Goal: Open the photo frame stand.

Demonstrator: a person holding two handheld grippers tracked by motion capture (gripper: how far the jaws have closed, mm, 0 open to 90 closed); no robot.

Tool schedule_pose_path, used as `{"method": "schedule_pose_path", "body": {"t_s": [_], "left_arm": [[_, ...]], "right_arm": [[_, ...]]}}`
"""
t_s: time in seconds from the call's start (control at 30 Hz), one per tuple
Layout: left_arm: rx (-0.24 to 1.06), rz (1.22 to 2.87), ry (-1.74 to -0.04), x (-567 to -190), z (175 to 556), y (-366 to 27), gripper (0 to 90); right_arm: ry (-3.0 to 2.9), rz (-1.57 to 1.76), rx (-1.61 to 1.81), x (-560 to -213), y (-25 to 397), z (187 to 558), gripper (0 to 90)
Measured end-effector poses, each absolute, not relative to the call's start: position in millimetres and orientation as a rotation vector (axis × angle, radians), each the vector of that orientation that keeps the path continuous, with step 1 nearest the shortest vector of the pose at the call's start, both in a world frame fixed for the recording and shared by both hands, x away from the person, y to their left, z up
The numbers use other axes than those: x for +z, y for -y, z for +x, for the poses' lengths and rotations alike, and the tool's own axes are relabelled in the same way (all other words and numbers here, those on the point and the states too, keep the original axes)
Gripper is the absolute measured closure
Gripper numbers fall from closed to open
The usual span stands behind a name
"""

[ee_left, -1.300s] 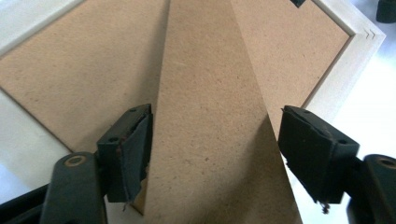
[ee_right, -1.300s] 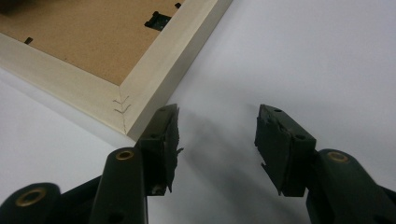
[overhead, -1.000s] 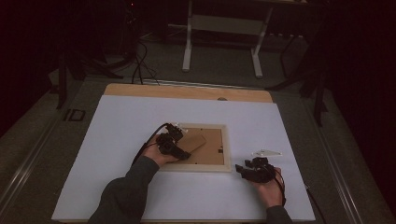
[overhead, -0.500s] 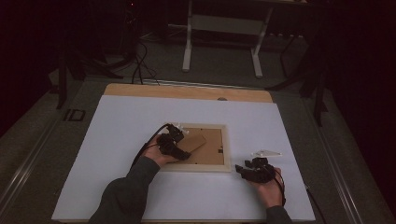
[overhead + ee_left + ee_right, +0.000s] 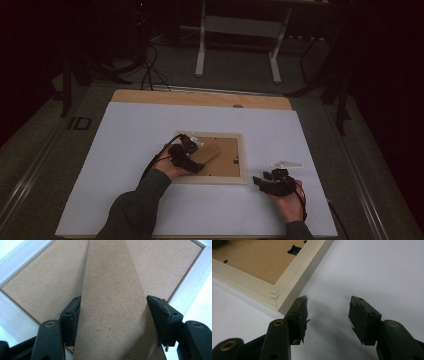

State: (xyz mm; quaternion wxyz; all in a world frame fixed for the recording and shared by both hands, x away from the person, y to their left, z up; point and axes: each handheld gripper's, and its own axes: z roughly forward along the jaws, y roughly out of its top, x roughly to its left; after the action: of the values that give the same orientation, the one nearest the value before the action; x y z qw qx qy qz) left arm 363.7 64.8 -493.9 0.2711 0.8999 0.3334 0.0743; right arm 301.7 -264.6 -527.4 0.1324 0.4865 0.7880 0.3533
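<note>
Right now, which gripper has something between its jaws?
The left gripper: its jaws flank the brown stand flap of the frame; the right gripper is open on nothing.

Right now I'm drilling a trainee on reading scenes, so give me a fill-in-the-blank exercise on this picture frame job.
1. The left claw grips the brown ____ strip.
2. The picture frame lies with its ____ side up.
3. The right claw is ____, holding nothing.
4. The frame rests on a ____ mat.

Missing words: stand; back; open; white

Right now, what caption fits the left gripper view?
Left tool straddling the cardboard stand on the picture frame's back.
</note>
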Motion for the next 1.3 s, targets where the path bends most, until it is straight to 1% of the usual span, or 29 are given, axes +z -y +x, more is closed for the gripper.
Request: {"method": "schedule_pose_path", "body": {"t_s": [0.37, 0.57, 0.73, 1.03, 1.3], "left_arm": [[0.238, 2.41, -0.88, -495, 360, -65, 35.6], [0.283, 2.401, -0.866, -494, 355, -65, 35.6], [0.345, 2.386, -0.849, -494, 347, -64, 35.6], [0.399, 2.379, -0.829, -492, 341, -63, 35.6], [0.451, 2.372, -0.808, -489, 335, -61, 35.5]], "right_arm": [[-2.254, 1.424, 1.044, -522, 268, 299, 48.2], [-2.241, 1.421, 1.055, -519, 270, 300, 48.2], [-2.238, 1.388, 1.051, -508, 269, 303, 48.1], [-2.252, 1.322, 1.034, -495, 262, 311, 48.0], [-2.252, 1.272, 1.047, -473, 261, 326, 47.8]]}}
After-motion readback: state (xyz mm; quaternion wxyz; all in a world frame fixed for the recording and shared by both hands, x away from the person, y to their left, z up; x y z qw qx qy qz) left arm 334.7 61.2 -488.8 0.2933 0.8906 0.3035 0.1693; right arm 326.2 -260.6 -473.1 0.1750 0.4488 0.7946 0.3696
